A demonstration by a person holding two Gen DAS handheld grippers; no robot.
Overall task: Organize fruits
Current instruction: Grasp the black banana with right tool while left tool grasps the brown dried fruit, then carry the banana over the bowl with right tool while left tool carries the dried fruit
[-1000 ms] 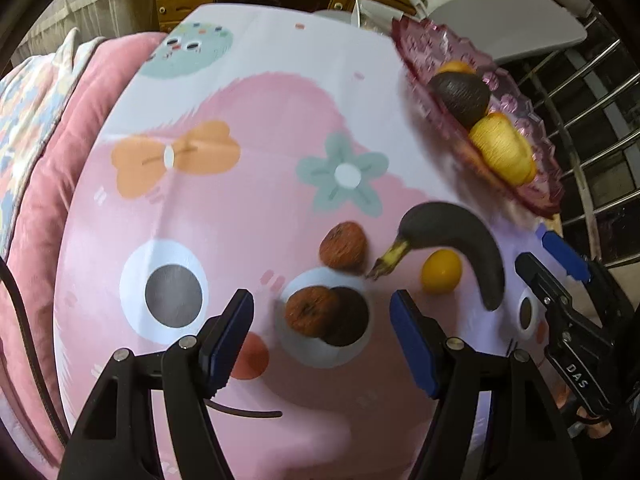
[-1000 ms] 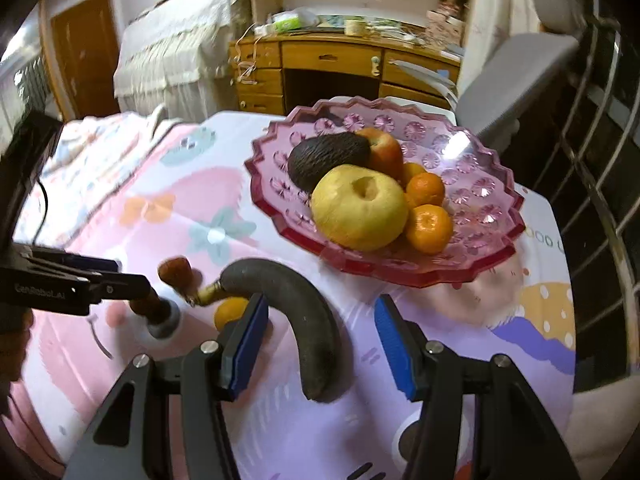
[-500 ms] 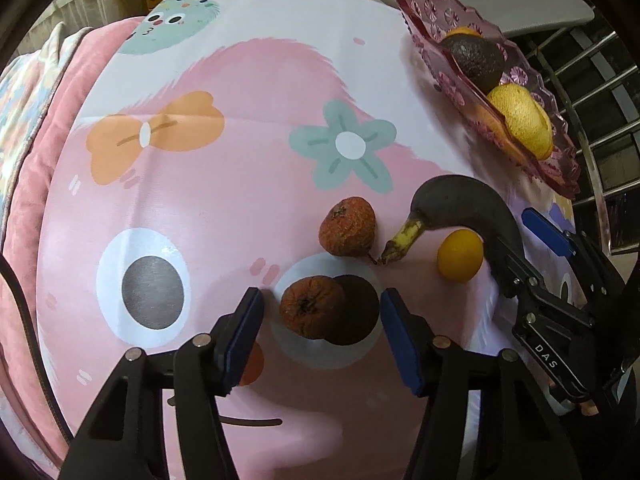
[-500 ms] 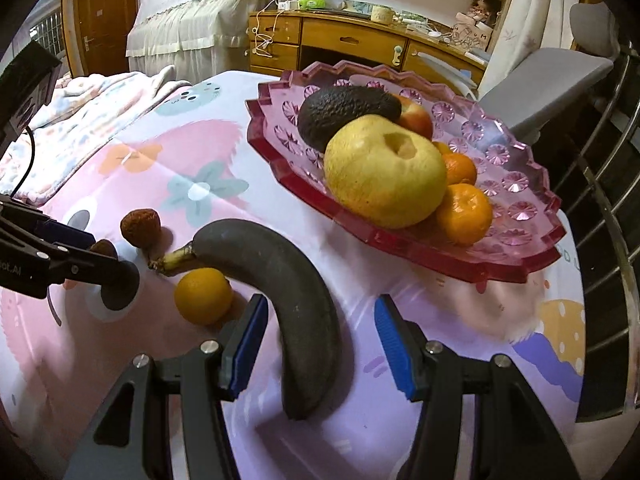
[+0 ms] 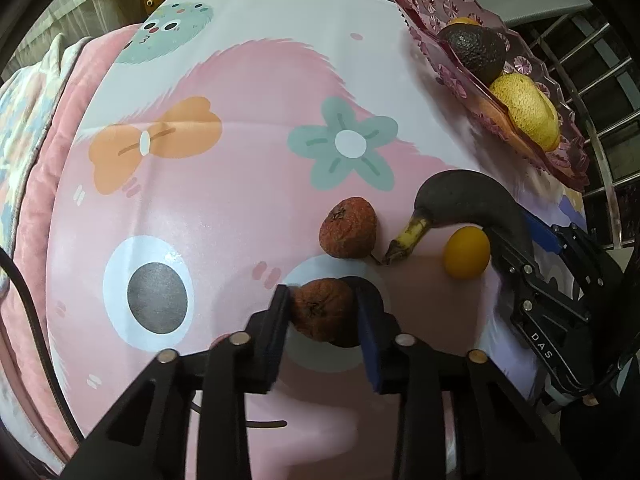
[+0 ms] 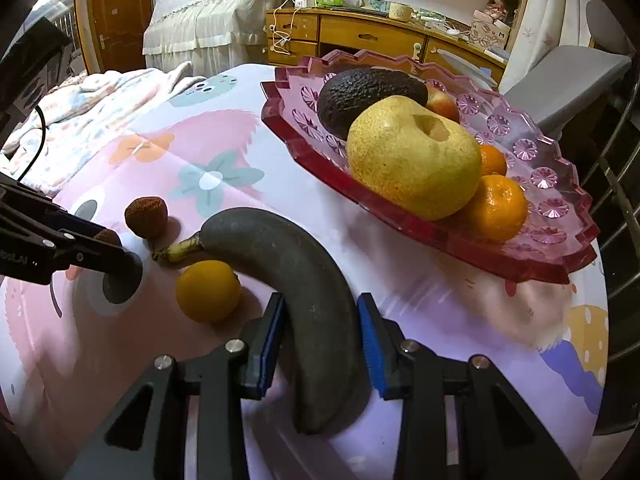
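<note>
pink tablecloth [image 5: 240,208] | L gripper [image 5: 322,312] just clamped shrivelled orange [image 5: 320,314] | R gripper [image 6: 320,340] just clamped blackened banana [image 6: 304,280]

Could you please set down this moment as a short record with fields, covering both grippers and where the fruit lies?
left gripper: jaws just closed onto the shrivelled orange fruit
right gripper: jaws just closed around the dark banana, which lies on the tablecloth
loose on cloth: second shrivelled fruit, small orange
pink glass dish: avocado, yellow pear, tangerines
</note>
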